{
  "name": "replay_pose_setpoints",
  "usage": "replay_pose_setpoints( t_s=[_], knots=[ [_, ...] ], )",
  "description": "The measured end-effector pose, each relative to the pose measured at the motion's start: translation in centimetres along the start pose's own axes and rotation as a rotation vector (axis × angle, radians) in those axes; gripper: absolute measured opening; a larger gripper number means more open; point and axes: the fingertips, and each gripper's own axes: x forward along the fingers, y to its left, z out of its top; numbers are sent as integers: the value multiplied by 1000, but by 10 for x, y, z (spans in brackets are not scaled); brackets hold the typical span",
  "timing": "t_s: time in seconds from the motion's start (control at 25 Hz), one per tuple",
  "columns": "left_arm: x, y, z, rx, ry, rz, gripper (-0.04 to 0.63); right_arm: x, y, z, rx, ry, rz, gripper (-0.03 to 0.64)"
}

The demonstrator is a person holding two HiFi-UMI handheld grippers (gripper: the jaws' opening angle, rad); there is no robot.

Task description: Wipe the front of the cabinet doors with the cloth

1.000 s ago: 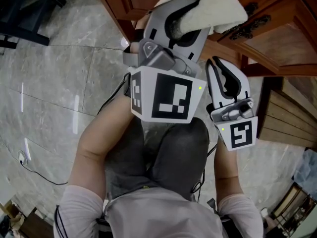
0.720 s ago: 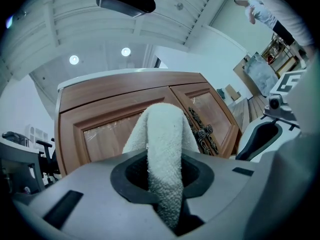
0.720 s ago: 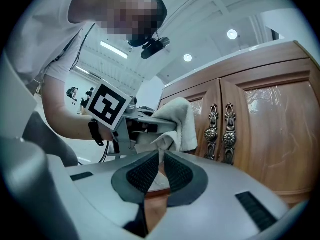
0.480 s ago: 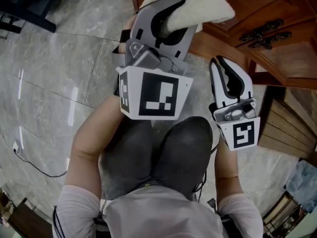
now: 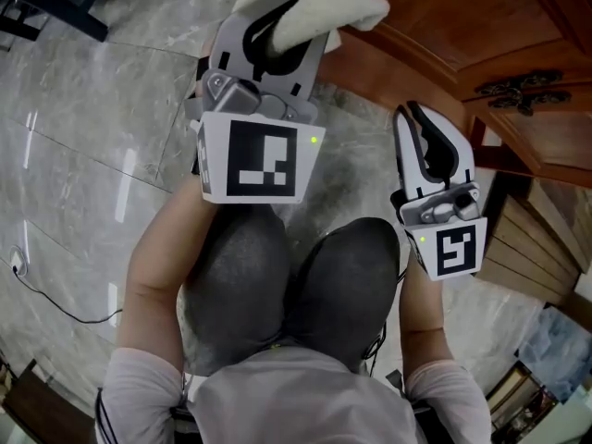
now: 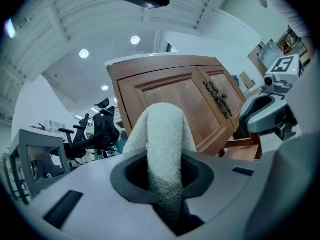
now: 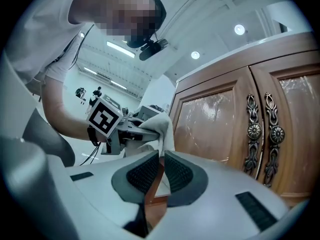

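Now, cloth [image 5: 319,0] tight in left hand-held gripper [image 6: 165,180] grip, near cabinet door [image 6: 172,90].

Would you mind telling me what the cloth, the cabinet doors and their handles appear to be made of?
The cloth looks like white terry or fleece: it has a nubbly pile and folds softly. The cabinet doors look like brown wood under a glossy varnish, since the panels show pale reflections. The handles seem to be cast metal, dark and bronze-toned with ornate relief, though that is less certain.
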Motion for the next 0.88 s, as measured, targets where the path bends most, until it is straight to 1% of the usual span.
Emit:
replay_pose_setpoints(
  t_s=[0.2,0.36,0.44,0.52,0.64,0.76,0.88],
  knots=[
    [2,6,-23,-46,23,20,92,0,2,-5,-15,31,3,58],
    [11,-5,-31,-42,51,-4,92,-10,-3,-8,-17,56,-13,58],
    [16,-17,-30,-35,52,-30,92,-16,-10,-10,-15,66,-28,58],
    [22,-27,-24,-29,31,-54,92,-19,-15,-11,-22,62,-42,58],
    [25,-32,-19,-30,5,-64,92,-17,-15,-11,-30,55,-37,58],
    [25,-38,-18,-51,9,-72,92,-20,-11,-14,-29,68,-31,58],
    [30,-52,-14,-52,9,-92,92,-27,-14,-18,-27,77,-35,58]
  ],
)
